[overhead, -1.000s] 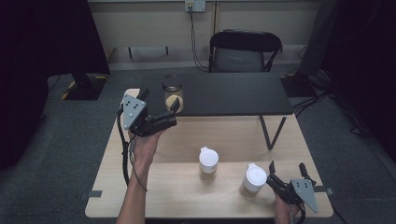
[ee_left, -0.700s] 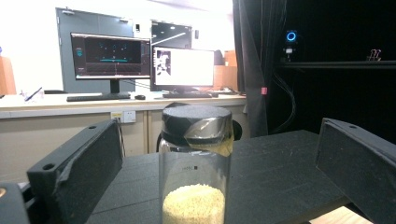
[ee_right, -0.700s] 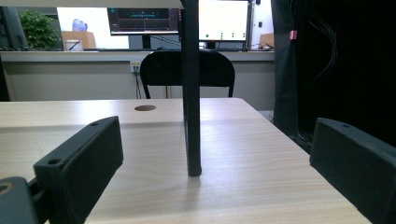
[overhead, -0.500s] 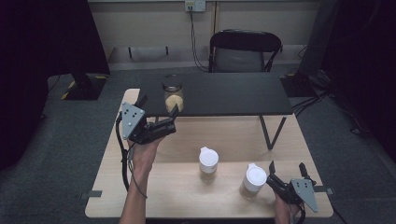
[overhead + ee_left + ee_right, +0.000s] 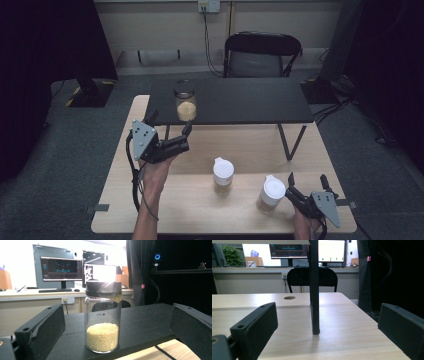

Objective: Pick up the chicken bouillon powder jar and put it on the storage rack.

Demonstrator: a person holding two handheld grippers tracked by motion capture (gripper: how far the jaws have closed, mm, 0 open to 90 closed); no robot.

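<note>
No legible text, label or number on any object or screen.

Clear jar with black lid, pale yellow grains; black shelf; light wooden table; white-lidded cups.

From my remote seat, the left tongs' own jaws run off the frame's bottom; the jar's label is illegibly small.
</note>
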